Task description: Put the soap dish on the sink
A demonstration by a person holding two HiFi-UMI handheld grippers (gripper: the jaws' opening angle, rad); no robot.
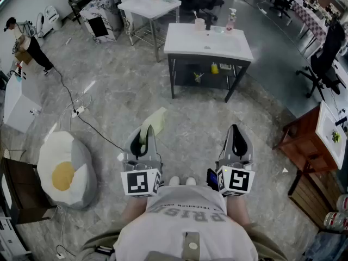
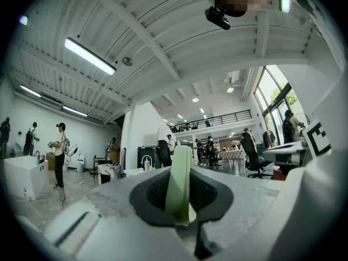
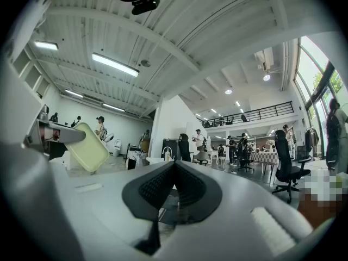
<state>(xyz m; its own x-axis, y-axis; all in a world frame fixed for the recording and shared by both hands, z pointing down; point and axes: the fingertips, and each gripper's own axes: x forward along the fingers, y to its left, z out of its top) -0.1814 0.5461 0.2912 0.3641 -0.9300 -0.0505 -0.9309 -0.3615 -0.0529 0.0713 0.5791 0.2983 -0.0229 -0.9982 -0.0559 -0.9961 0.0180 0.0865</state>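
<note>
Pale-green plastic sits clamped edge-up in the left tool (image 1: pixel 144 135): the soap dish (image 2: pixel 179 184), pinched by 1 rim. The right tool (image 3: pixel 174 186) is closed on nothing. Both are well short of the sink (image 1: pixel 215 41), set in its white counter (image 1: pixel 179 43) across the floor (image 1: pixel 125 91). Best to walk up, level the dish, and lower it beside the basin before releasing.

Two grippers, the left gripper (image 1: pixel 145 130) and the right gripper (image 1: pixel 235 129), and one soap dish (image 1: pixel 155 118) at the left one's tip. Ahead of them are one sink (image 1: pixel 187 43) and one white table (image 1: pixel 142 6). Left of the left gripper lies one egg-shaped cushion (image 1: pixel 65 170).
</note>
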